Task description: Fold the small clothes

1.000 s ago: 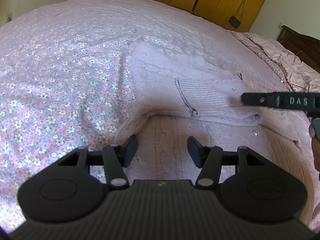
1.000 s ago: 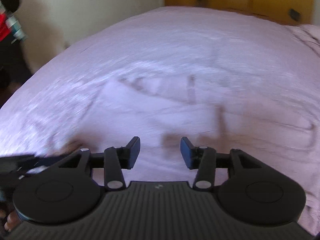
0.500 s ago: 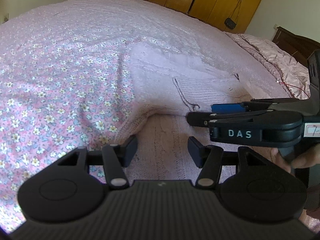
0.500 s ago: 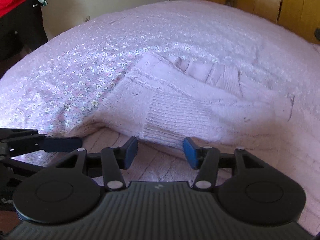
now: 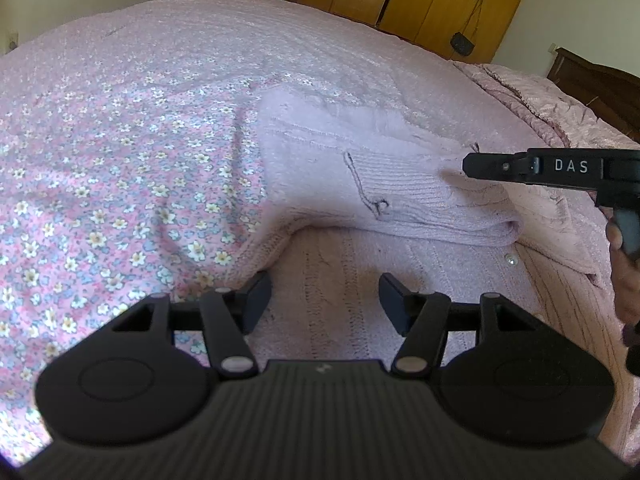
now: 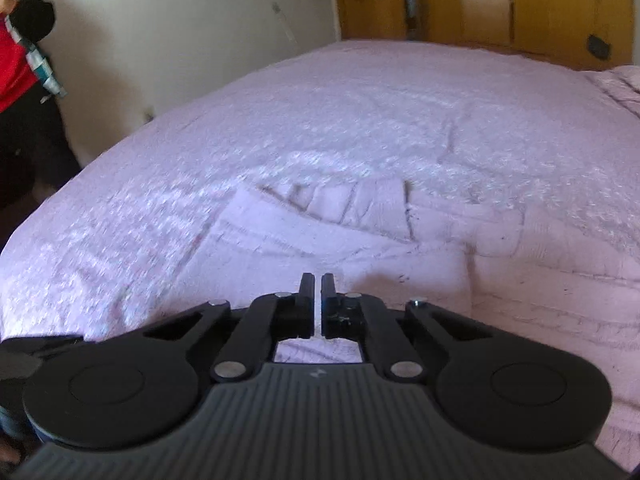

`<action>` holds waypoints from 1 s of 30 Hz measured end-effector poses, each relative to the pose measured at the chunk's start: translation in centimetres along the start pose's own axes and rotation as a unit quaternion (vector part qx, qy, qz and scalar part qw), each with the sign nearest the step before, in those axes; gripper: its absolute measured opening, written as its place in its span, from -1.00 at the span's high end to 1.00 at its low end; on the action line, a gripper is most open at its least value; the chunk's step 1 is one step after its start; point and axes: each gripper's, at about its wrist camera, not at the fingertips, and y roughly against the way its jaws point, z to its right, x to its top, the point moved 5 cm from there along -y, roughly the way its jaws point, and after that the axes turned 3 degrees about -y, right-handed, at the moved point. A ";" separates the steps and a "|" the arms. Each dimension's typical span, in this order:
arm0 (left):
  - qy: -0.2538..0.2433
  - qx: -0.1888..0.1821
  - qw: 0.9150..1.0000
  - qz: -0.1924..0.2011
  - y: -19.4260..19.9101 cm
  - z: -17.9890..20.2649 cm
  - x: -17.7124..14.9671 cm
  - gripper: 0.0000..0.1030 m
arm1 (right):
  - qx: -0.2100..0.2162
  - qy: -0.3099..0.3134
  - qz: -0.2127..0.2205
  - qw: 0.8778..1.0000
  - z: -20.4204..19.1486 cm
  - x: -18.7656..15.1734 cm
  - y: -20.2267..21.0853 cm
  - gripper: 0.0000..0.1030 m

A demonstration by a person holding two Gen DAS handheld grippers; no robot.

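Pink knitted cardigan (image 5: 360, 184) lies partly folded on the bed (image 5: 120, 128), sleeve laid across the body. Left gripper (image 5: 324, 300) hovers over the near hem, fingers apart and opening, nothing gripped. Right gripper (image 6: 318, 280) fingers clenched together above the cardigan, holding nothing.

Most of the bed (image 5: 120, 128) lies as flat, open flowered cover toward its far edge and left side, so a gripper can pass freely there. The folded pink sweater (image 5: 380, 184) makes a low raised hump in the middle near the bed's near edge, with the right gripper (image 5: 472, 166), its fingers pressed together with nothing visible between them, hanging just above the sweater's right part and blocking that approach. The left gripper (image 5: 324, 300), jaws opening with nothing gripped, hovers over the sweater's near flat panel, and rumpled pink bedding (image 5: 552, 104) rises along the bed's right edge.
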 end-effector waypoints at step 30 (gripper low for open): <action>-0.021 0.012 1.000 -0.004 -0.4 0.6 -0.1 -0.22 | -0.104 -0.093 0.139 0.980 7.6 1.4 5.6 0.81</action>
